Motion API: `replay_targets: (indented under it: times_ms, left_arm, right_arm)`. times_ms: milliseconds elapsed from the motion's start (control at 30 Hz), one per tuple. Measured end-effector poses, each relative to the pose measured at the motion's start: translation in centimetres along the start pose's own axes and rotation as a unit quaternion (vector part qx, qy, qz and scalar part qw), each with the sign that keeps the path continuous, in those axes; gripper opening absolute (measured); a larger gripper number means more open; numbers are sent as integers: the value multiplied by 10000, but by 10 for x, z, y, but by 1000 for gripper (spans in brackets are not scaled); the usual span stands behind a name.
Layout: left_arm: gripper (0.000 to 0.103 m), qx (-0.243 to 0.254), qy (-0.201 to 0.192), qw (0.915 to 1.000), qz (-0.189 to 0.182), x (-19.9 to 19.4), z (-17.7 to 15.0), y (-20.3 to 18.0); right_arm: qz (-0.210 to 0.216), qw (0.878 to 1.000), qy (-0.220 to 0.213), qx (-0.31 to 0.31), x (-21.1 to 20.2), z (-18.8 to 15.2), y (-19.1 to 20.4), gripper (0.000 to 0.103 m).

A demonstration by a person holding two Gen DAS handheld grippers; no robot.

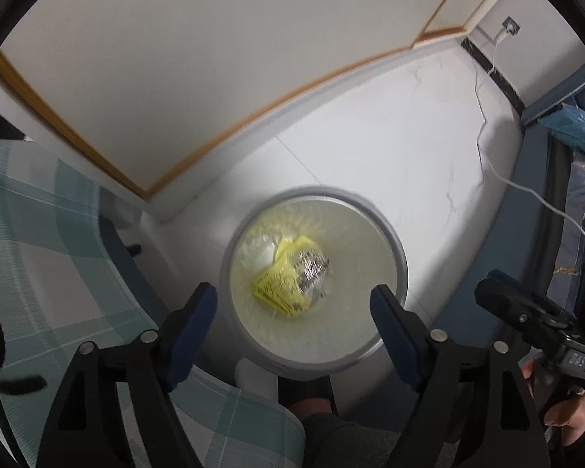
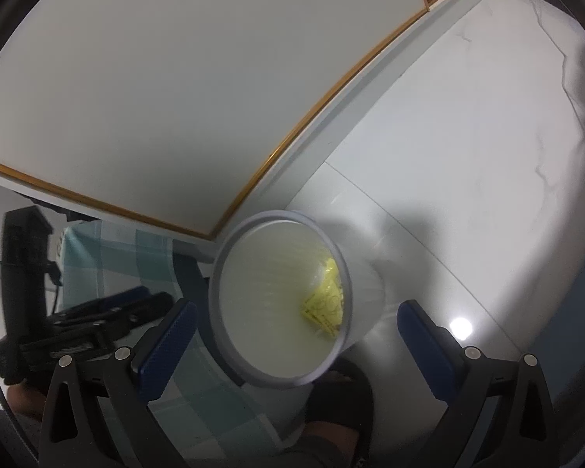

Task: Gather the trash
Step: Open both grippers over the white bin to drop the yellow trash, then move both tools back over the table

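Left tool [image 1: 294, 304] released, jaws spread, nothing between pads. Below it, white bin [image 1: 394, 241] on floor [image 1: 390, 148], yellow wrapper [image 1: 288, 280] and clear plastic inside. Right tool [image 2: 296, 325] released, jaws wide, empty, above bin rim. Checked cloth [image 1: 39, 253] at left.

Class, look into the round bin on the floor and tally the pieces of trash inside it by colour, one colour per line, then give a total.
Inside the bin:
Yellow: 1, the yellow wrapper
White: 1, the white crumpled piece
Silver: 1, the shiny foil-like patch; blur hides whether it belongs to the wrapper
Total: 3
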State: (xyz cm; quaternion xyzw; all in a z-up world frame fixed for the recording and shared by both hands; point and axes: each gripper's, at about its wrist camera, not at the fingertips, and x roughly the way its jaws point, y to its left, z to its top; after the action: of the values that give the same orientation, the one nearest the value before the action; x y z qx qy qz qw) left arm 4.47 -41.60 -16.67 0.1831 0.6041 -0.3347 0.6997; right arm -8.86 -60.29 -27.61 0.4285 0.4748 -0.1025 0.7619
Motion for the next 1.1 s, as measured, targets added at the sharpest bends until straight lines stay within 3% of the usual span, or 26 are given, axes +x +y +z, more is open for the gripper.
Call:
replay_targets:
  times_ms: [300,533,667,800,1000,1033,1100]
  left_arm:
    - [82,-169,-751,9969,128,-47,-5,11]
    - [82,-489,-1567,9863,189,-111,-24,28]
    - [82,-685,-1890,9790,328,-140,-41,44]
    - [82,-874,-2362,9663,529,-178,-63,64]
    - [82,-1217,-2733,9523,594,-225,-103,105]
    - [82,-1255,-2813,9492,640,-232,-107,107]
    - [82,-1523,-3103,9344,858,-255,-127,126]
  right_arm:
    - [-260,9991,-288,-152,-30,3,15,103]
    - [-120,9926,-1059,-585,-93,11,58,103]
    - [183,9801,-1652,-1083,-139,9,99,103]
    - [380,9673,-2005,-1507,-174,1,140,103]
    - [889,9383,-2440,-2285,-214,-32,210,103]
    - [1023,9327,-2453,-2437,-218,-38,223,103]
    - [1166,9247,-2537,-2589,-223,-49,243,103]
